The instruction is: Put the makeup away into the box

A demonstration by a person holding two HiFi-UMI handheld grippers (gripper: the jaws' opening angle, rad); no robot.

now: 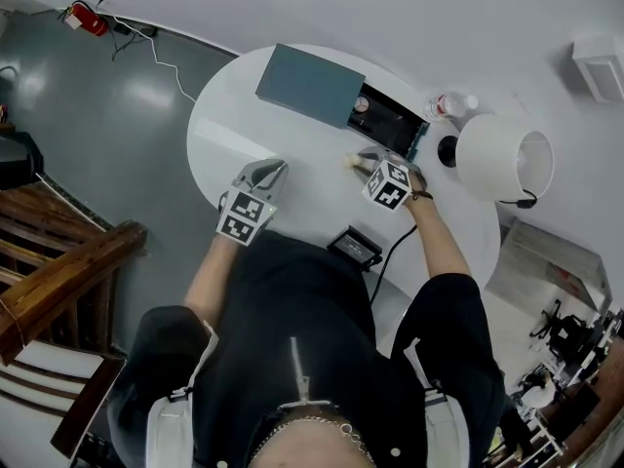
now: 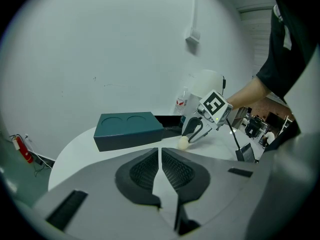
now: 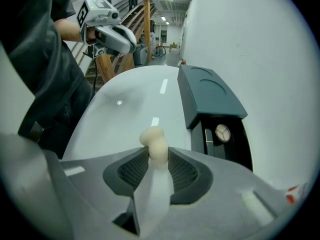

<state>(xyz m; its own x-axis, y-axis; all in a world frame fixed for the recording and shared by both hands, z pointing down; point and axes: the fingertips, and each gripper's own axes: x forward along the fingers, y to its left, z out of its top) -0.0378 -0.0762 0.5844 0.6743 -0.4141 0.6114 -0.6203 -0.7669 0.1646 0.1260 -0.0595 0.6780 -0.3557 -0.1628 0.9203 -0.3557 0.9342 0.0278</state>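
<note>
A cream makeup sponge sits pinched between the pads of my right gripper, which is shut on it just above the white table. In the head view this sponge is a short way in front of the box. The teal box has its lid slid left, baring a black tray that holds a round compact. My left gripper is shut with nothing in it, over the table's near left part.
A white lamp and a small bottle stand at the table's right end, beyond the box. A black flat device with a cable lies at the near edge. Wooden stairs are to the left.
</note>
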